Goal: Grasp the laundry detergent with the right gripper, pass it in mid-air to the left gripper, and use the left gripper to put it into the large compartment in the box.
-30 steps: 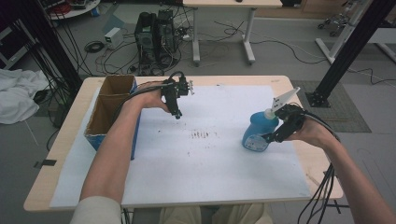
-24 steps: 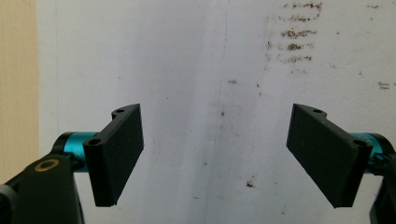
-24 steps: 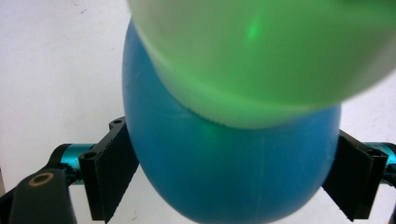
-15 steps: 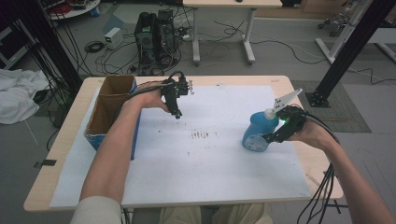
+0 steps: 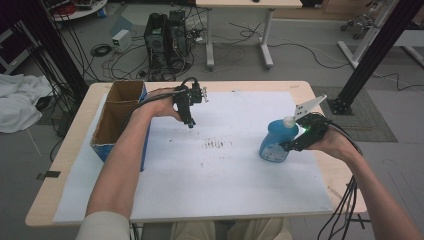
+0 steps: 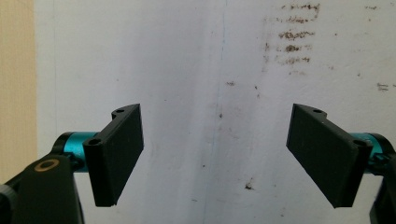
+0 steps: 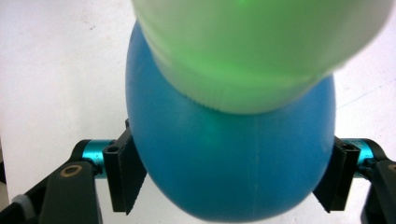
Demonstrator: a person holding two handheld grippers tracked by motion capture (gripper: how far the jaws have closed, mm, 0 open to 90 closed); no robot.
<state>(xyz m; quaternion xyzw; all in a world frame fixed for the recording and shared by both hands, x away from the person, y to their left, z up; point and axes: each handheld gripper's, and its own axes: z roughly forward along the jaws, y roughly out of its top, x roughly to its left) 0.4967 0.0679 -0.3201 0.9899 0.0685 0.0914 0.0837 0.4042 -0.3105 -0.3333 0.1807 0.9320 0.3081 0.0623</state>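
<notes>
You have one blue bottle [image 5: 274,141] with one white cap [image 5: 288,121], and one open cardboard box [image 5: 116,118], both on one tabletop [image 5: 260,86] under one white sheet [image 5: 230,185]. You hold two tools: the left tool [image 5: 190,123] and the right tool [image 5: 286,146].

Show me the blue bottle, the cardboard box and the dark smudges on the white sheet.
blue bottle [image 5: 274,141], high view, on its body.
cardboard box [image 5: 98,144], high view, on its near wall.
dark smudges [image 5: 217,144], high view, on the streaks.
</notes>
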